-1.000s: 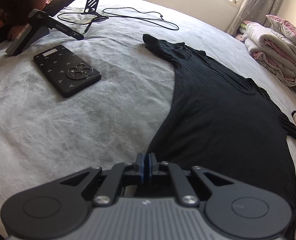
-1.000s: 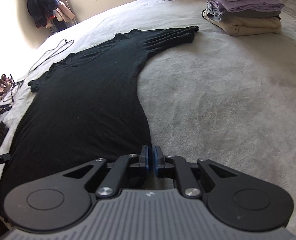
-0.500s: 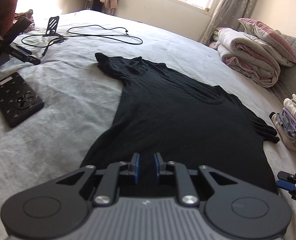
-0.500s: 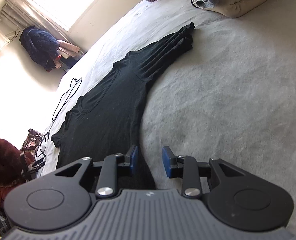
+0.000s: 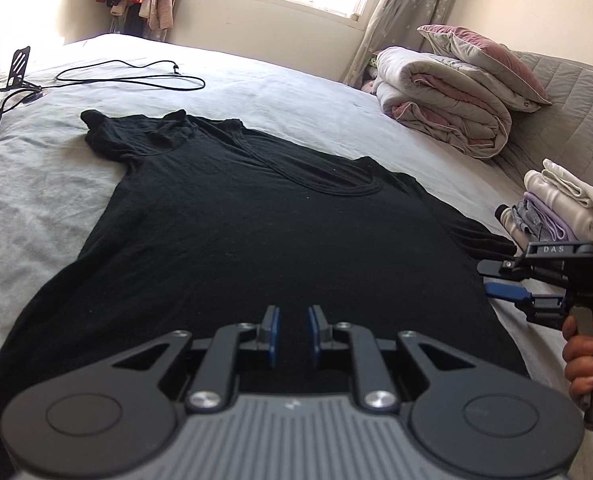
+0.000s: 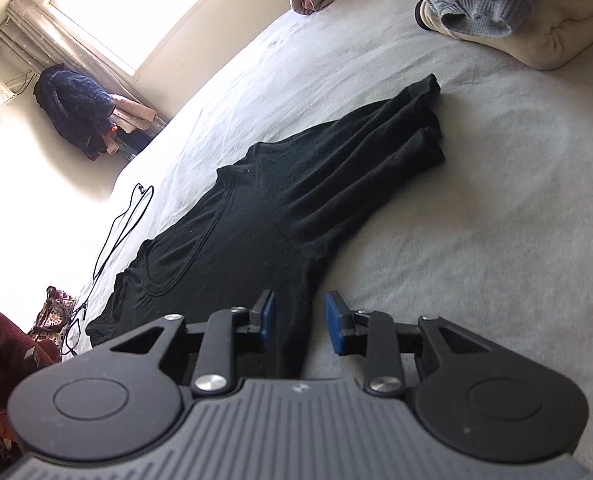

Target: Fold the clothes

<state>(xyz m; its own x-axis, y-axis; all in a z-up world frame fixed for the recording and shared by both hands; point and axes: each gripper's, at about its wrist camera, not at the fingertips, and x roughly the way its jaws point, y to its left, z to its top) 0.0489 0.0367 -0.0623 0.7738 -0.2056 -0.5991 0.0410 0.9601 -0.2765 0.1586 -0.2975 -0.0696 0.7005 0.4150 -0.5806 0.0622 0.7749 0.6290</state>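
"DAS" is lettered on the right gripper (image 5: 496,280), held by a hand (image 5: 584,356) at the right edge of a black T-shirt (image 5: 256,232). The shirt lies flat on the grey bed (image 5: 296,96), collar toward the window. Left gripper (image 5: 293,334) hovers above the hem; both grippers' pads sit slightly parted, gripping nothing.

Grey bed (image 5: 280,96) with flat black T-shirt (image 5: 256,232), black cable (image 5: 136,76), rolled duvet (image 5: 444,116), folded clothes stack (image 5: 556,208).

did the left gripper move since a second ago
Yes. The left gripper swung right: the black t-shirt now lies ahead of it.
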